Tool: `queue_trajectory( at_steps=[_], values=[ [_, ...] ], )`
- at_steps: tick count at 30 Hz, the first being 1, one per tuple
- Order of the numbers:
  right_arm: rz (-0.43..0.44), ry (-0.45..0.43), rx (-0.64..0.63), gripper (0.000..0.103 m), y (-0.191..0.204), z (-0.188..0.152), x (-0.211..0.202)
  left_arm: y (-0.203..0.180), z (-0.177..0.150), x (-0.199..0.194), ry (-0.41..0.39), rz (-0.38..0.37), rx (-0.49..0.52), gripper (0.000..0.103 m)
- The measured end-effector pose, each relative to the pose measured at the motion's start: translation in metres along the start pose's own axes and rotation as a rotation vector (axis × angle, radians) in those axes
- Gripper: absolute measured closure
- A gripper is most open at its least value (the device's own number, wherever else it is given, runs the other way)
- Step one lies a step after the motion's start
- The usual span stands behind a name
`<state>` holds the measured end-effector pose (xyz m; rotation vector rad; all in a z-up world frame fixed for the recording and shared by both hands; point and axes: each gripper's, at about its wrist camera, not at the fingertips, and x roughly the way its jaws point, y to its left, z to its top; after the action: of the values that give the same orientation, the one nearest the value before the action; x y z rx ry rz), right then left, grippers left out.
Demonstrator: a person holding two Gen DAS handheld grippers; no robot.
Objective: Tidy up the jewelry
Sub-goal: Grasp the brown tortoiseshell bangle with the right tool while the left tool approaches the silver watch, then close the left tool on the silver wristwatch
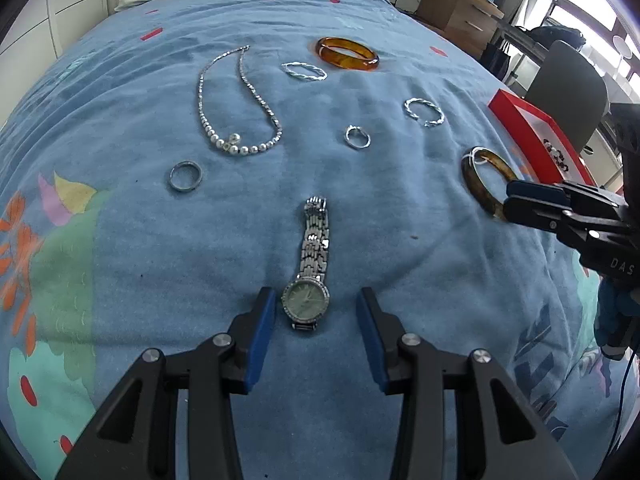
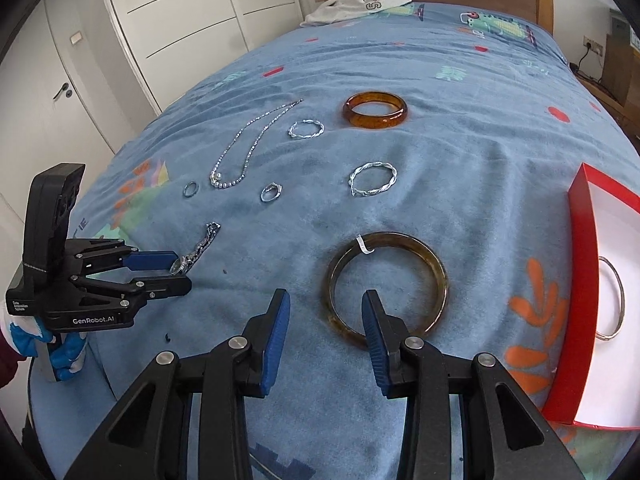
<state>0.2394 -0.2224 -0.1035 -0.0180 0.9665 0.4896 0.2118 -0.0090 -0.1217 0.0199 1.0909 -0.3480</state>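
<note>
On the blue bedspread (image 1: 120, 92) the jewelry lies spread out. In the left wrist view, the left claw (image 1: 316, 304) stands with its blue pads apart on either side of the silver watch (image 1: 306, 306), whose dial sits low in the centre of the frame and whose metal band runs up toward mid-frame; neither pad visibly touches it. In the right wrist view, the right claw (image 2: 326, 308) is likewise apart at the bottom centre, its right pad over the near rim of the dark brown bangle (image 2: 436, 268), its left pad outside the ring. Higher in that frame lie an amber bangle (image 2: 376, 120), two twisted silver bracelets (image 2: 305, 129) (image 2: 373, 180), a bead necklace (image 2: 240, 148) and two rings (image 2: 271, 192) (image 2: 191, 189). At the right edge a red box (image 2: 576, 240) holds a thin silver bangle (image 2: 614, 304) on its white lining.
</note>
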Motion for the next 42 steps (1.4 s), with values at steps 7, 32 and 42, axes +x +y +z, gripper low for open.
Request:
queue_trajectory(
  at_steps=[7,32,42],
  values=[
    [0.001,0.043,-0.023,0.069,-0.001,0.0,0.017,-0.003,0.0,0.007,0.005,0.009,0.028,0.064],
    [0.104,0.035,0.116,0.094,0.0,0.007,0.023,-0.02,0.0,-0.011,-0.044,0.016,-0.006,0.083],
    [0.125,-0.034,0.111,0.095,0.023,-0.005,-0.025,-0.033,-0.002,-0.052,-0.113,0.036,-0.001,0.083]
  ],
)
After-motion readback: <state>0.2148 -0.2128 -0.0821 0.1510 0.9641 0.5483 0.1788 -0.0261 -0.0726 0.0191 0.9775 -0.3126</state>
